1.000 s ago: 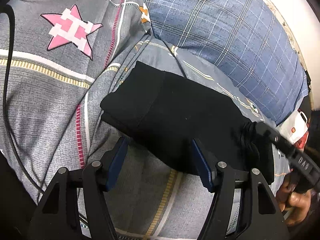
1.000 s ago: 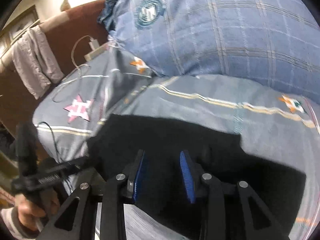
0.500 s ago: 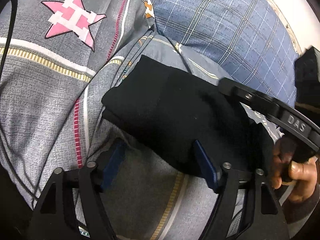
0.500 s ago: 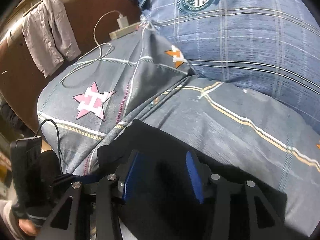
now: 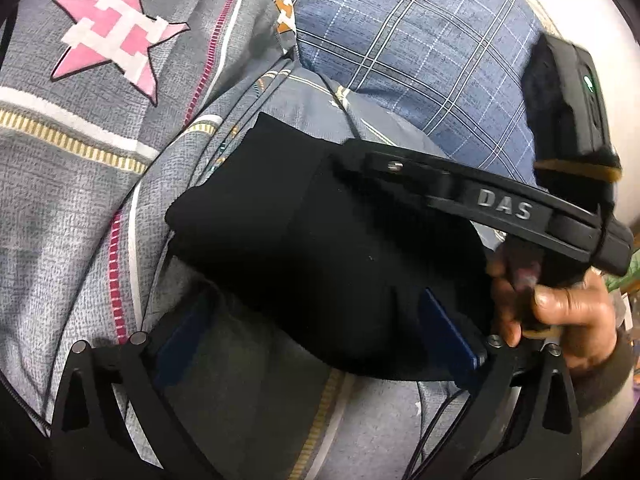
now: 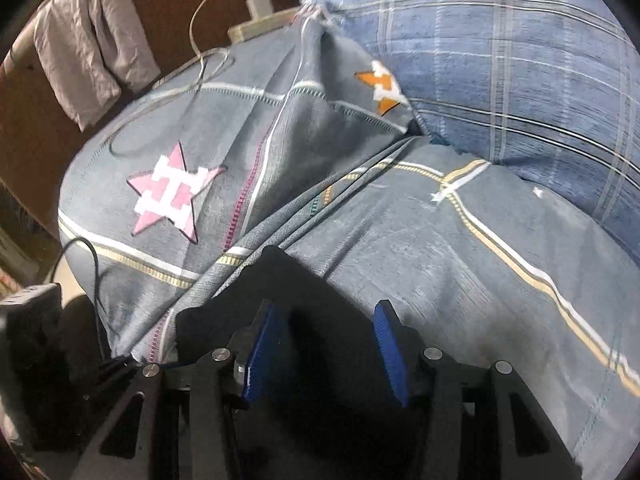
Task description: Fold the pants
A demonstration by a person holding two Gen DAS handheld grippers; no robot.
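"DAS" lettering on the right hand-held gripper [image 5: 344,168], both spread above black folded pants [image 5: 320,248], left hand-held gripper [image 5: 316,336] alongside.

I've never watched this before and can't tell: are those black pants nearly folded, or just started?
Nearly folded, it seems. The black pants already lie as a compact layered bundle on the grey star-print bedspread. Both the left gripper and right gripper are open over the cloth, gripping nothing. Probably only a last fold or smoothing is left.
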